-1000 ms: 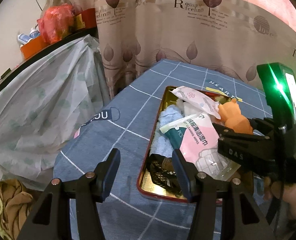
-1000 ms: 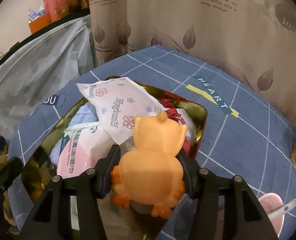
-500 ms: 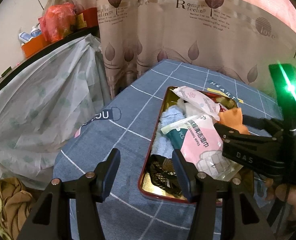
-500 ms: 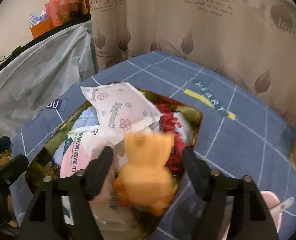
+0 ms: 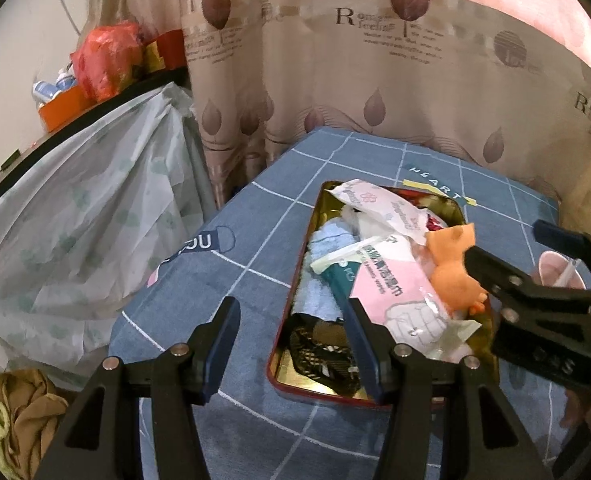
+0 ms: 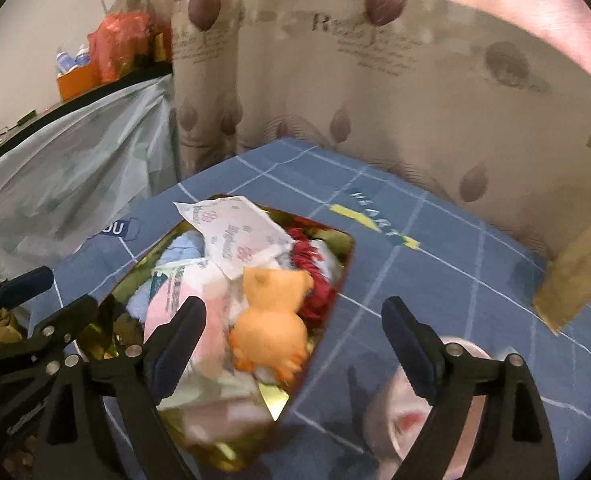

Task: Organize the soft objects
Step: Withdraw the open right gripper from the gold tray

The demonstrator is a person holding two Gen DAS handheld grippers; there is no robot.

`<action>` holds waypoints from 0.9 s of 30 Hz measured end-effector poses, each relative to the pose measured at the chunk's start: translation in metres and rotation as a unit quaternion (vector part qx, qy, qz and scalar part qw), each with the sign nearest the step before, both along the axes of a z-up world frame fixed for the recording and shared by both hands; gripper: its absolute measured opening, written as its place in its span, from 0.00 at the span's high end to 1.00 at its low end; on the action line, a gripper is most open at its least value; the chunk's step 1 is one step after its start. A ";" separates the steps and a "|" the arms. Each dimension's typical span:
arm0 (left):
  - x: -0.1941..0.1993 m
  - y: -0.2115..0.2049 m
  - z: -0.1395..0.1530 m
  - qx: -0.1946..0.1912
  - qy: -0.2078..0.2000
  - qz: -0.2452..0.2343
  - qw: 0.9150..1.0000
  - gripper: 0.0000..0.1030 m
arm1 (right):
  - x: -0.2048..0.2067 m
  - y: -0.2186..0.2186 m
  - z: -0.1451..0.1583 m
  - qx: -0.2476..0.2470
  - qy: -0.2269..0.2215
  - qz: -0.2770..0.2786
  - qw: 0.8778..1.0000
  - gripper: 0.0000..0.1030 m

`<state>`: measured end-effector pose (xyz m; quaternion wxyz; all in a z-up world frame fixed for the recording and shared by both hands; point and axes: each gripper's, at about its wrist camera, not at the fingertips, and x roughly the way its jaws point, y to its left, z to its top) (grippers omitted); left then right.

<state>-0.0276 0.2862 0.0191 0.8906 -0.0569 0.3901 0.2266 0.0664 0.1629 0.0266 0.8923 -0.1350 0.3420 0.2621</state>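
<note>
A rubbery orange duck toy (image 6: 269, 322) is seen lying in the gold-lined tin (image 5: 295, 376), released by the right gripper (image 6: 291, 328), whose jaws have just been opening and are spread, the left gripper (image 5: 291, 338) is likewise spread and empty, and black mesh (image 5: 323, 354) is shown only by the left view.

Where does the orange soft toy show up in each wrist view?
Left wrist: the orange soft toy lies right of centre, on the packets in the tin, just beyond the right gripper.
Right wrist: the toy sits low and centre-left, ahead of the open gripper.
Shared landmark: the flowered white packet behind the toy.
</note>
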 end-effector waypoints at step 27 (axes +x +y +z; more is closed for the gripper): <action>0.003 -0.063 -0.001 0.035 0.011 -0.087 0.996 0.45 | -0.071 -0.074 -0.013 -0.002 0.001 -0.077 0.997 0.04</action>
